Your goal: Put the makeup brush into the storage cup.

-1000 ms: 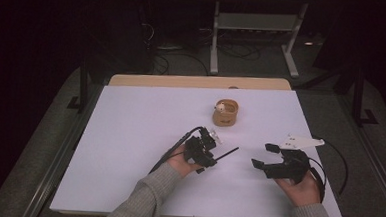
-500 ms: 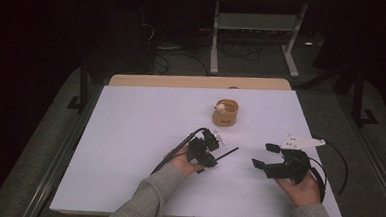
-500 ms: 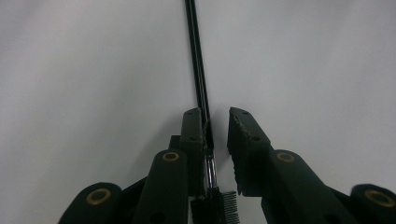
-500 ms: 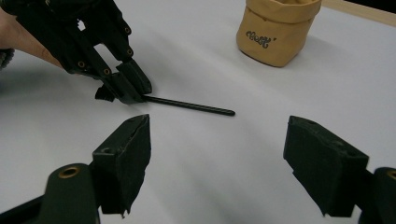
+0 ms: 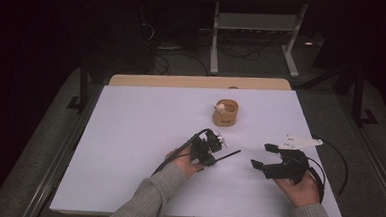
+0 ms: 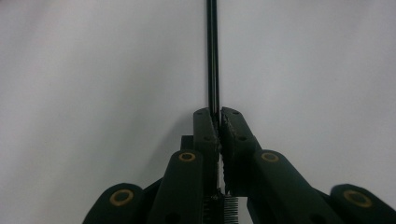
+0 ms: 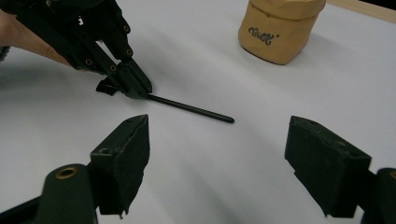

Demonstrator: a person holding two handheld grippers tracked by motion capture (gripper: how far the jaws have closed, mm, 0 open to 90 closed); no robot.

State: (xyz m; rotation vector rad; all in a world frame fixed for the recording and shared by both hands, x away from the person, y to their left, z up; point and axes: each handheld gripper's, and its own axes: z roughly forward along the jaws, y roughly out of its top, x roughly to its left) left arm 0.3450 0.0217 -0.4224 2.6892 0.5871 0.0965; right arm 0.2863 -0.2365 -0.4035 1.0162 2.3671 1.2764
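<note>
Left gripper [image 5: 214, 150]: clenched on one end of a thin black rod, jaws pressed together with the rod pinched between their tips, as the left gripper view shows.
Black rod [image 5: 228, 155]: sticks straight out from the closed jaws toward the right gripper, lying low over the white table top; its free end [image 7: 229, 120] hangs in the open space between the two grippers. Whether that tip rests on the table or floats just above it cannot be told.
Change: almost none. Against the two earlier high-view pictures the left gripper, the rod and the right gripper sit in the same places at the same angles, so the hands are paused, not travelling.
Meaning for the work: the pick-up looks done and the grip looks firm; my judgement is that the moment is a hold before a hand-over or a carry toward the pot, not a step in motion.
Right gripper [image 5: 268, 157]: released, jaws spread wide, lying on the table to the right of the rod's tip and apart from it, pointed toward it in the right gripper view.
Tan pot [image 5: 226, 113]: stands upright beyond the grippers near the middle of the table, something small and pale at its mouth, dark lettering on its side [image 7: 264, 33]; well apart from the rod.
Table [image 5: 129, 135]: white sheet over a wooden board whose far edge shows.
</note>
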